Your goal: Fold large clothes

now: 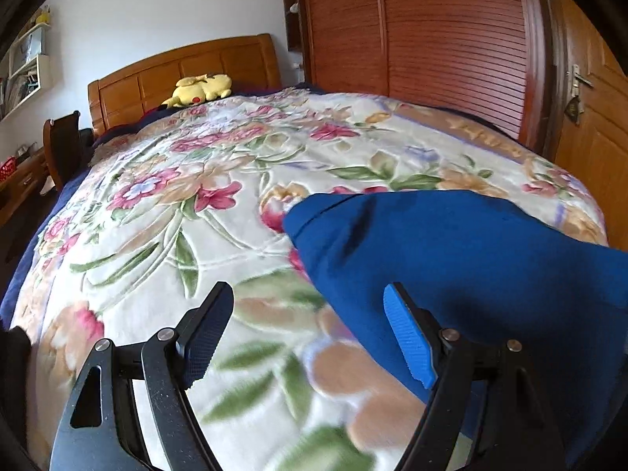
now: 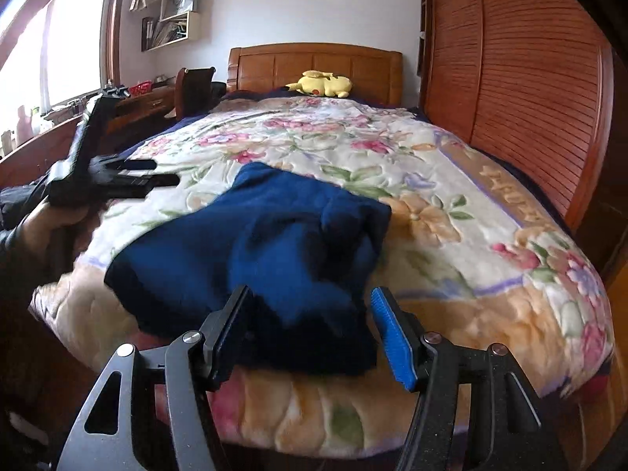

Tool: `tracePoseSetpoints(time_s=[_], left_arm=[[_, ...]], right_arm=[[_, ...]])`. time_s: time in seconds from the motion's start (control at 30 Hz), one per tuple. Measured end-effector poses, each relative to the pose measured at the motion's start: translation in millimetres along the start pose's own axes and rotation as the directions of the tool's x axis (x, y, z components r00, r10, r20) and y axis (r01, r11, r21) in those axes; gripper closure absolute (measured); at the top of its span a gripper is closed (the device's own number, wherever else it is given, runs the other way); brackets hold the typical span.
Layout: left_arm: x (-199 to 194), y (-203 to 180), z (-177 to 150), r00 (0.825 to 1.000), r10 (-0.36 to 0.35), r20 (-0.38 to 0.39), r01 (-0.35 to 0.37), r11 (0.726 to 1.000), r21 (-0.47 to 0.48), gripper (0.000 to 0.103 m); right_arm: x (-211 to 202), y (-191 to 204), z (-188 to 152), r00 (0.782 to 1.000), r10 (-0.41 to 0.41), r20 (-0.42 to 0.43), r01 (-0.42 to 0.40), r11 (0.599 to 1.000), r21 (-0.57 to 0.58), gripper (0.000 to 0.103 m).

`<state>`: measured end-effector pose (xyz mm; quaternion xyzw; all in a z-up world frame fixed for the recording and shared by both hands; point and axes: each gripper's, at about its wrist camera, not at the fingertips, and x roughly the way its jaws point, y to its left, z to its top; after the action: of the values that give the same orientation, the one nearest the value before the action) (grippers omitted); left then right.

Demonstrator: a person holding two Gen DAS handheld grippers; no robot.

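A blue garment lies bunched at the foot of the bed, apparently waiting to be spread for folding. Both tongs are released: the right gripper hovers at its near edge, the left gripper over quilt, cloth at 2 o'clock. Only the right view shows the whole heap and the left tool at 9 o'clock.

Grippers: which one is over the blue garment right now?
The right gripper, open over the blue garment. The left gripper hangs over bare floral blanket beside it.
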<state>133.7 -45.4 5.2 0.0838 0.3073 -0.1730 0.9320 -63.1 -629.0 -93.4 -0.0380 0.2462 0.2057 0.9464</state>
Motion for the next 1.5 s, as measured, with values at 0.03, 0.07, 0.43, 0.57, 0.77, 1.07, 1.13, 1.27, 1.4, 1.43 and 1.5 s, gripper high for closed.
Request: tracePoseSetpoints(time_s=[0.03,0.07,0.43,0.57,0.77,1.07,1.13,1.27,1.4,1.43,1.5], left_arm=[[11,5,5,1.000,-0.008,-0.013,0.008,1.000,-0.013,0.023],[21,8,9,0.999,-0.023,-0.023,0.023,0.999,-0.024,0.023],[102,10,36,0.995,-0.064,-0.074,0.063,0.998,-0.008,0.023],[124,11,34,0.991,-0.053,-0.126,0.053,0.999,-0.001,0.023],[140,9,32,0.983,-0.083,-0.166,0.083,0.997,-0.005,0.025],[140,1,39,0.967,-0.172,-0.188,0.169,0.985,-0.034,0.091],[129,-5,48,0.978,-0.135,-0.158,0.136,0.991,-0.004,0.094],[103,-19,75,0.991,-0.113,-0.076,0.114,0.993,0.005,0.095],[86,-52,101,0.994,-0.107,-0.016,0.107,0.993,0.046,0.096],[84,-66,110,0.994,-0.113,-0.004,0.113,0.992,0.051,0.096],[87,-90,125,0.992,-0.125,0.011,0.124,0.991,0.051,0.096]], right_arm=[[1,-6,-2,1.000,0.005,-0.003,-0.005,1.000,0.013,0.038],[3,-10,-6,1.000,0.005,-0.013,-0.004,1.000,0.021,0.038],[56,-23,-8,0.999,-0.013,-0.049,0.019,0.992,0.121,0.038],[75,-21,-11,0.998,0.016,-0.053,-0.008,0.990,0.142,0.038],[88,-28,-13,0.998,0.064,-0.024,-0.059,0.979,0.195,0.039],[89,-49,-19,0.968,0.245,0.055,-0.250,0.920,0.301,0.081],[82,-54,-16,0.966,0.238,0.097,-0.256,0.918,0.303,0.083],[70,-66,-5,0.969,0.208,0.136,-0.238,0.936,0.261,0.085],[57,-100,6,0.976,0.148,0.162,-0.183,0.956,0.231,0.086],[52,-111,8,0.977,0.128,0.170,-0.166,0.959,0.232,0.086],[42,-138,10,0.981,0.084,0.175,-0.121,0.969,0.215,0.086]])
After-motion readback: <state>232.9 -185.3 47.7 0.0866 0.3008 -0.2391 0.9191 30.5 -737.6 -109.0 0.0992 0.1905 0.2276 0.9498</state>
